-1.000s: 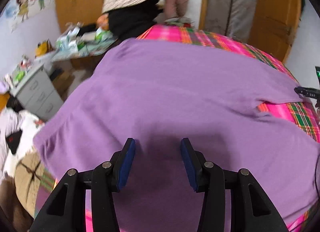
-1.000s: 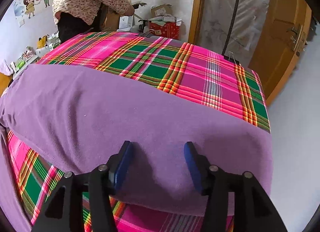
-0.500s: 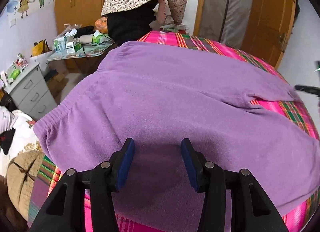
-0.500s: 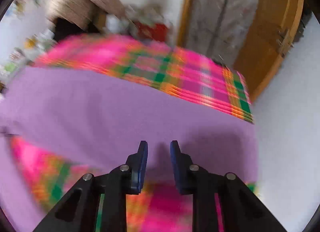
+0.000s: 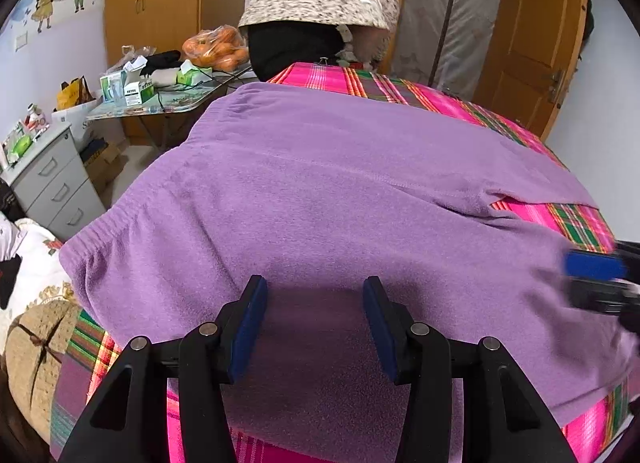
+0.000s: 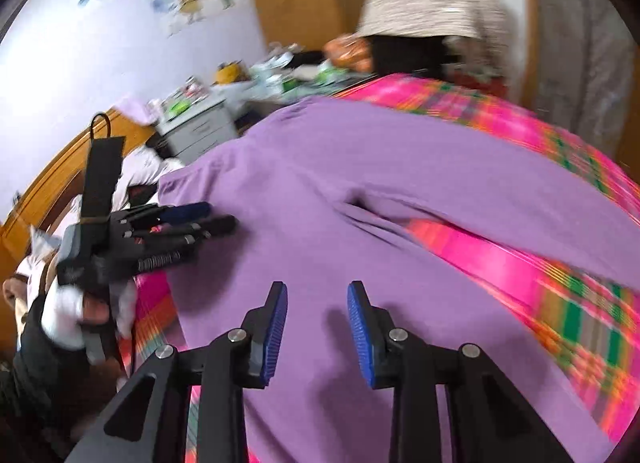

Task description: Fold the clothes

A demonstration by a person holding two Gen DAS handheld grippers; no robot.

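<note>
purple fleece trousers (image 5: 344, 191) spread flat on a plaid cloth (image 5: 576, 219), both grippers hovering over them with nothing held.

the trousers are soft, napped fleece with a gathered, ribbed waistband (image 5: 120, 219) at the left end in the left wrist view; their long axis runs left to right across the cloth, waist left and legs right, with a narrow wedge of pink-and-green plaid showing where the two legs part. the left gripper (image 5: 314, 295) hangs above the near leg, its blue-padded fingers (image 5: 250, 319) spread wide and empty. the right gripper (image 6: 316, 303) is over the same near leg, its ribbed blue pads set moderately apart, also empty; that view is motion-blurred. a person (image 5: 320, 3) in a speckled top stands at the far edge.
</note>
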